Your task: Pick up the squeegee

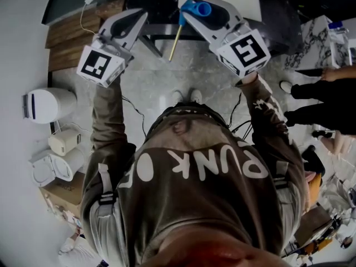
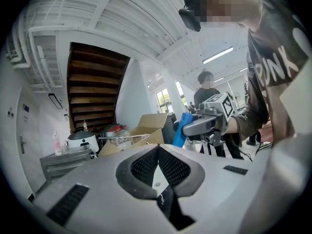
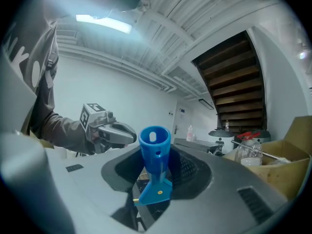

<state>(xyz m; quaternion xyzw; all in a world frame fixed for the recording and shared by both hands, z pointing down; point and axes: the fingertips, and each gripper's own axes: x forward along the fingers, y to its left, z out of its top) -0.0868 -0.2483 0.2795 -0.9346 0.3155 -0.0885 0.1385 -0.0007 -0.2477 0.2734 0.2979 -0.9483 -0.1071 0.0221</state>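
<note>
The squeegee shows as a blue plastic socket handle, and a thin pale-yellow strip runs down from it. My right gripper is shut on the handle and held up level at chest height. In the right gripper view the blue tube stands upright between the dark pads of that gripper. My left gripper is raised beside it, a little apart. Its pads meet with nothing between them. The left gripper view shows the right gripper with the blue handle.
My feet are on a grey stone floor, facing a dark table. Wooden stairs rise at the left, white appliances below them. A cardboard box and a cooker sit on a counter. Another person stands at the right.
</note>
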